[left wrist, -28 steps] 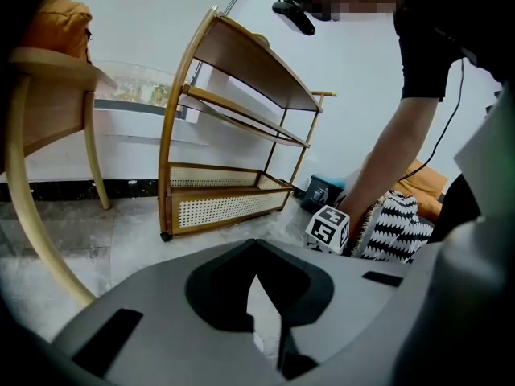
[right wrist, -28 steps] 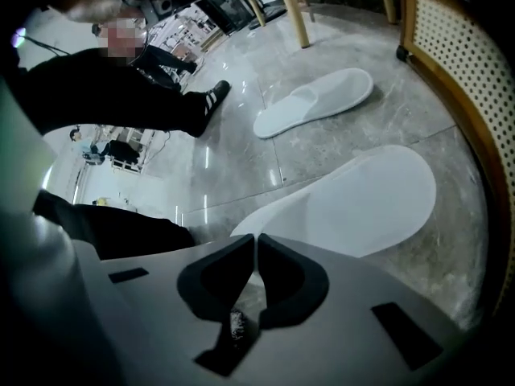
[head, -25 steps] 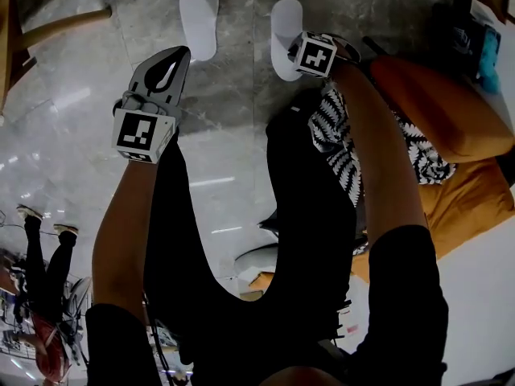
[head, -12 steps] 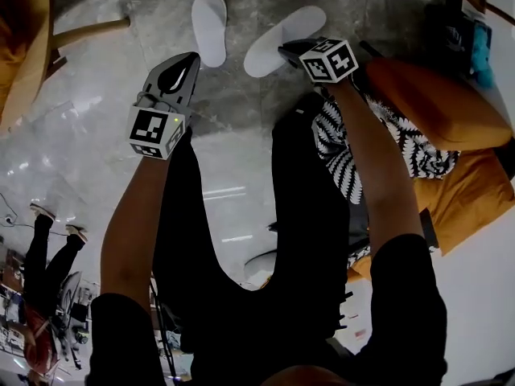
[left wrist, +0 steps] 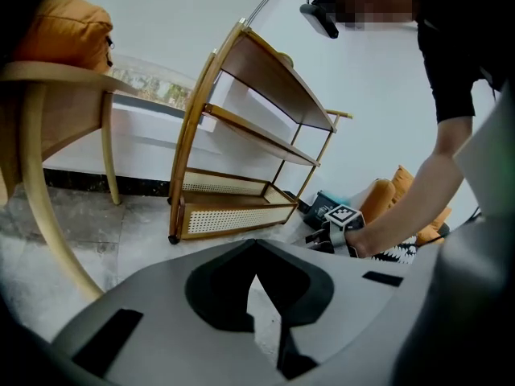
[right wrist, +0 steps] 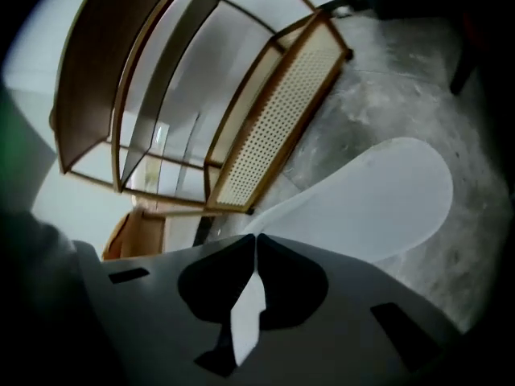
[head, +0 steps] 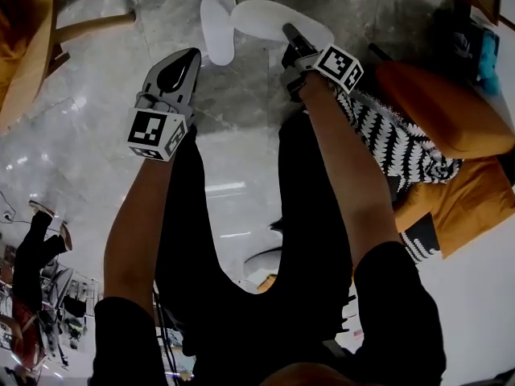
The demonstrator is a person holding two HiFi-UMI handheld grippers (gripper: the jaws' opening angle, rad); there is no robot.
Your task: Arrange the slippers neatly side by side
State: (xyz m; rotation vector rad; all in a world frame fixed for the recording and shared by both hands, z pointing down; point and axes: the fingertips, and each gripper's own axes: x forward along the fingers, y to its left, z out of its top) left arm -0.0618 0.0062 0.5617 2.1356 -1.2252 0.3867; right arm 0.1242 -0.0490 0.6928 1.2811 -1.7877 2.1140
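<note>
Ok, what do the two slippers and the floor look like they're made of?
The lifted slipper and the other slipper look like soft white fabric or foam: matte, no shine, thin and flat. The floor looks like polished grey stone or marble-look tile: veined, with glossy reflections.

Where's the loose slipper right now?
Head view, top centre: the loose slipper lies on the floor, just left of the held slipper in the right hand-held gripper.

Head overhead; gripper views toward shelf (left wrist: 278, 75)
</note>
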